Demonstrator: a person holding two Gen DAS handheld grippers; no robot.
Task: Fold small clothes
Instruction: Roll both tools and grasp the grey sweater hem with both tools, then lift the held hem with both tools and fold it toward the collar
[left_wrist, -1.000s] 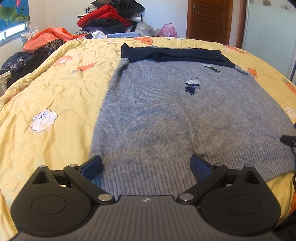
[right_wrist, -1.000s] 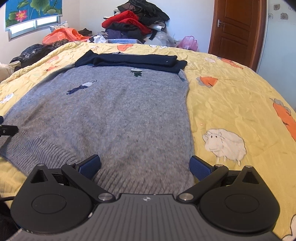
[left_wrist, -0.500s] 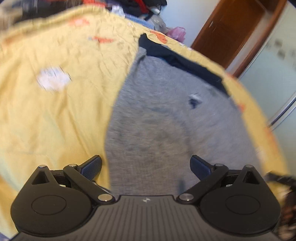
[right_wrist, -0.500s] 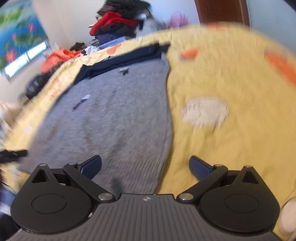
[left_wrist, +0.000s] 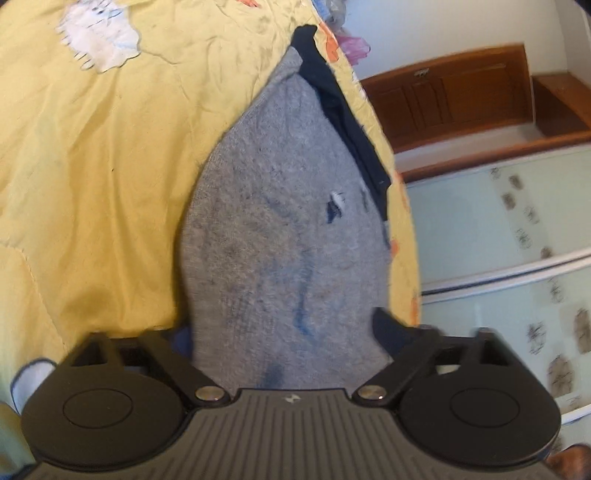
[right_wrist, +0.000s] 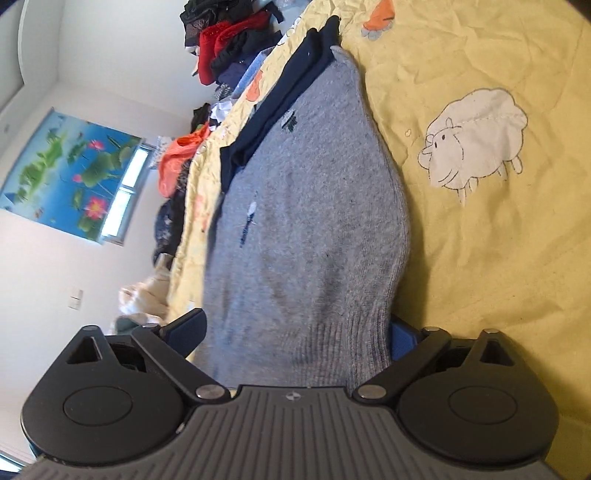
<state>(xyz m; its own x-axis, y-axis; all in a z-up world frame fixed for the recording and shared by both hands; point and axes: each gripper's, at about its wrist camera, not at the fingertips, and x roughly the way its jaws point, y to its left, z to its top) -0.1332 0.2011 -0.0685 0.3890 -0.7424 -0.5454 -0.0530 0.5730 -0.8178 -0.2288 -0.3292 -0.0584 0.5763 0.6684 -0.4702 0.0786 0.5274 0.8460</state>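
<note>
A bedroom, and a bed (right_wrist: 498, 240) under a yellow quilt printed with sheep, a heap of clothes (right_wrist: 229, 44) piled at its far edge and a wooden door (left_wrist: 461, 99) beyond. Spread flat on the quilt lay the grey sweater (right_wrist: 306, 206), its navy sleeves (right_wrist: 280, 99) folded across the far end, its ribbed hem at the near edge of the bed.

A second before, both views sat level; now both had rolled hard over, and each claw had turned on its side to straddle a near hem corner. That read as the set-up for lifting the hem and folding it toward the sleeves.

The left claw (left_wrist: 284, 332) had just been closing, the sweater's hem edge between its fingers; whether the pads had bitten yet was blurred, so no grip could be called. The right claw (right_wrist: 299, 332) had been narrowing too, still wide, ribbed hem between its fingers, one finger (right_wrist: 188, 325) standing clear of the cloth. Not clamped yet.
</note>
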